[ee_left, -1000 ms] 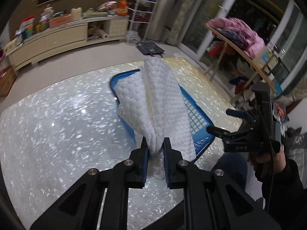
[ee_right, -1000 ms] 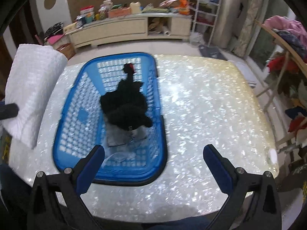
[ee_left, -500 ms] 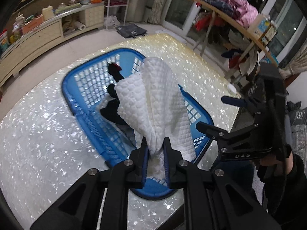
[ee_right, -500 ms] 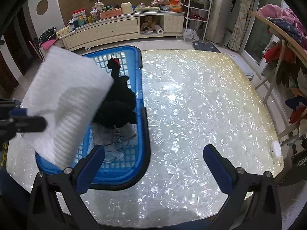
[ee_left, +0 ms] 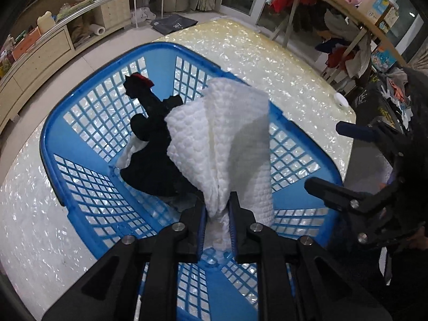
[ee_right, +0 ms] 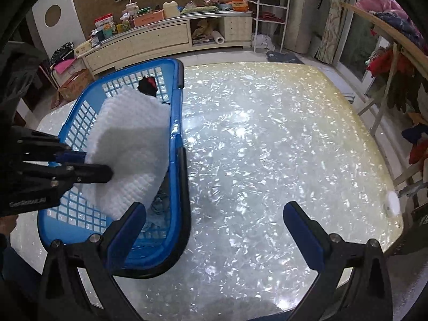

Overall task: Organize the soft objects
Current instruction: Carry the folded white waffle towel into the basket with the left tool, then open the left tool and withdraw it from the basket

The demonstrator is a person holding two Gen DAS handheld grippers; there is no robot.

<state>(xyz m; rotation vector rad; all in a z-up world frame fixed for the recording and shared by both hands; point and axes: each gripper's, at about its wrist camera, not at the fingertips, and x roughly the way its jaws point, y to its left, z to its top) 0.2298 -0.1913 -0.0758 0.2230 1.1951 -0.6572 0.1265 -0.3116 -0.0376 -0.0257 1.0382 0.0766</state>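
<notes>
Left gripper [ee_left: 218,214]: jaws clamped on one white quilted cloth [ee_left: 227,139], held over the basket.
Basket [ee_left: 50,139]: one, blue, near the table's left edge; one black garment [ee_left: 155,157] inside.
Writing: "GeoRobot.AI" on the left gripper's body.
Table [ee_right: 267,139]: bare right of basket.
Right gripper [ee_right: 214,224]: jaws apart, empty.

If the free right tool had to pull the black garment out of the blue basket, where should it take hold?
Probably the narrow black end with the red patch, taken from above. It lies exposed against the basket wall, while the garment's wider part sits under the white cloth that the left tool holds. The right tool is open.
</notes>
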